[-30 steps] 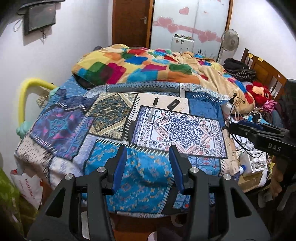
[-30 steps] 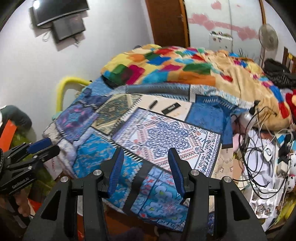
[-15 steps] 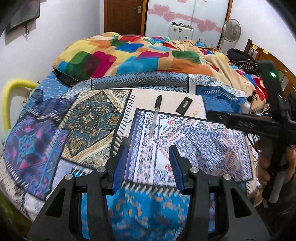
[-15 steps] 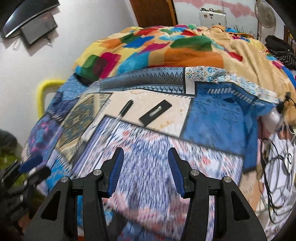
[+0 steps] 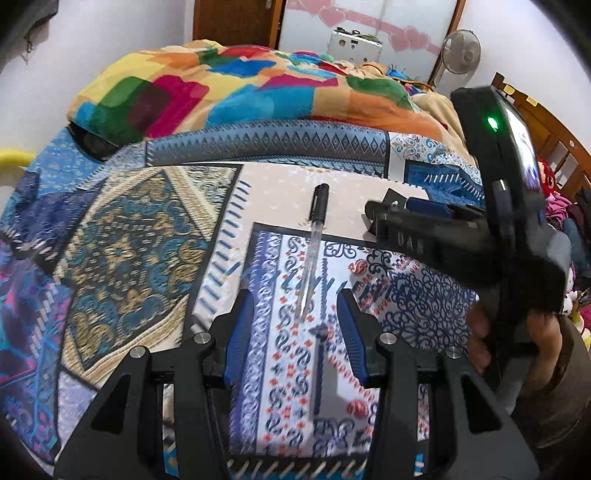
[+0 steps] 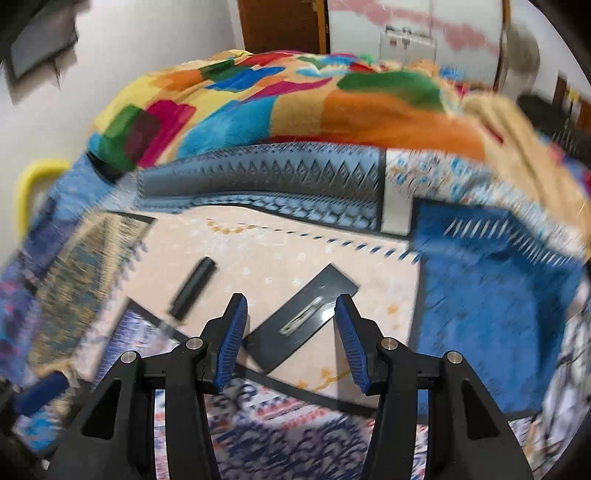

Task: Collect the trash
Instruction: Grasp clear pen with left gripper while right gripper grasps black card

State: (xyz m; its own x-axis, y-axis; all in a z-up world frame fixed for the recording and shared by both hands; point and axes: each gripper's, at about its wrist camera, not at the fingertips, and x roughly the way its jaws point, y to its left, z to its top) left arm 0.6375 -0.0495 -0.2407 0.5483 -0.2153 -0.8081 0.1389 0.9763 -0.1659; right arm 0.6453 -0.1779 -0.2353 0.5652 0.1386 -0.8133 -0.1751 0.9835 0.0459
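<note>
Left tongs released over pen; right tongs released over black packet, lettered "DAS".

The bedspread filling the middle of the frame is printed woven cloth, matt; the blanket above it looks fleecy. The pen has a clear glossy plastic barrel and a black cap. The wrapper at lower centre is dark and shiny like foil. Both tongs are matt black plastic with ribbed blue pads and bright metal screws. The door at the top is wood.
</note>
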